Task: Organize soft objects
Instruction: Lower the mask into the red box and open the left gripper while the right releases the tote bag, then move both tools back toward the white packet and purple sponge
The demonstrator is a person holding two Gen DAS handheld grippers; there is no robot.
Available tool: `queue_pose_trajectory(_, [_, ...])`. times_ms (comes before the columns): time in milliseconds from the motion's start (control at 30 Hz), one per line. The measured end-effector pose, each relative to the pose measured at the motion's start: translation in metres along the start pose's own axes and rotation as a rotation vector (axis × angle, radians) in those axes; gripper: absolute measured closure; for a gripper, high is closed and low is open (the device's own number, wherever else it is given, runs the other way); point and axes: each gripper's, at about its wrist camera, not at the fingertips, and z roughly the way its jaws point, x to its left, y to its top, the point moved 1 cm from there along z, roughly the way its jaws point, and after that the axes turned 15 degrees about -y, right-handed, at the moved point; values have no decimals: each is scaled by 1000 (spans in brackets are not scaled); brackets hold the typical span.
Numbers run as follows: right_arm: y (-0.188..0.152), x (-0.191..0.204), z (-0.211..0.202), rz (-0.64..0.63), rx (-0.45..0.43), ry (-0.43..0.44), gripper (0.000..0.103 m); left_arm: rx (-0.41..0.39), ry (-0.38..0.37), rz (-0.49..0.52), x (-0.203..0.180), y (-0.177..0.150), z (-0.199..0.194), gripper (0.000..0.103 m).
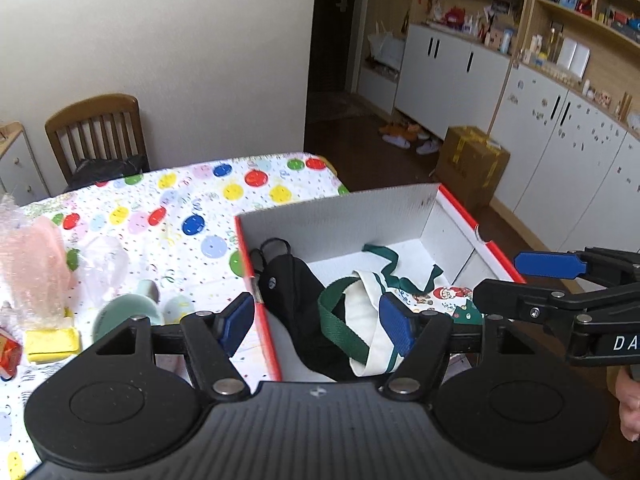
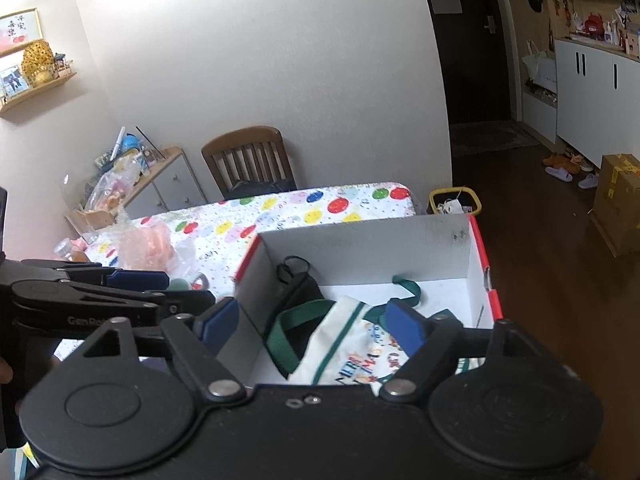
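A white cardboard box (image 1: 340, 224) with a red rim stands at the right end of the table. Inside lie a black face mask (image 1: 292, 284) and a white Christmas-print cloth (image 1: 360, 304) with green straps. My left gripper (image 1: 316, 320) hangs open above the box's near left side, with nothing pressed between its blue pads. My right gripper (image 2: 312, 318) is open too, above the cloth (image 2: 348, 336) and the mask (image 2: 296, 280), and holds nothing. Each gripper shows in the other's view: the right gripper (image 1: 500, 276) at the right edge, the left gripper (image 2: 172, 286) at the left beside the box (image 2: 360, 244).
The table wears a dotted cloth (image 1: 180, 208). At its left end lie bubble wrap around something pink (image 1: 32, 264), pale green dishes (image 1: 120, 312) and a yellow block (image 1: 52, 342). A wooden chair (image 1: 96, 132) stands behind it. On the floor are a brown carton (image 1: 472, 160) and a yellow bin (image 2: 456, 200).
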Motion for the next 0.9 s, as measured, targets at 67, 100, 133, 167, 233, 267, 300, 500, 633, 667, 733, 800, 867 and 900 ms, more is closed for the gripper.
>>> queue_pose_trajectory(67, [0,7,-5,-3,-11,2,17,-20,-12,-8,3,-2,-12,29])
queue_pose_trajectory(100, [0,11,-8,-5,-17,1,15,-31,-16,-11,5,-2,-18,27])
queue_pose_trajectory(133, [0,15,-10,-5,-21,1,11,-45,-20,-13,7,-4,-24,26])
queue_pose_trajectory(167, [-1,19,-13,-4,-25,3,10,-55,-21,-14,9,-5,-30,25])
queue_pose_trajectory(233, [-2,27,-17,-6,-30,10,8,-69,-21,-17,13,-7,-40,24])
queue_pose_trajectory(267, [-3,32,-19,-9,-32,11,7,-76,-22,-17,15,-8,-46,24])
queue_pose_trajectory(300, [-3,37,-21,-12,-35,13,5,-84,-23,-20,18,-10,-51,24])
queue_pose_trajectory(500, [-9,69,-29,-19,-46,40,1,-120,-28,-35,39,-25,-82,20])
queue_pose_trajectory(633, [-16,91,-29,-30,-38,55,1,-139,-20,-55,59,-37,-100,17])
queue_pose_trajectory(667, [-17,96,-28,-33,-36,56,1,-145,-22,-58,65,-39,-104,17])
queue_pose_trajectory(733, [-21,108,-27,-39,-32,59,0,-152,-23,-58,76,-44,-111,15])
queue_pose_trajectory(800, [-25,120,-24,-44,-20,63,1,-152,-7,-66,88,-48,-117,9])
queue_pose_trajectory(867, [-29,132,-22,-50,-8,67,0,-161,-1,-74,100,-53,-124,5])
queue_pose_trajectory(900, [-31,138,-21,-53,-2,68,0,-168,-5,-80,107,-55,-128,5])
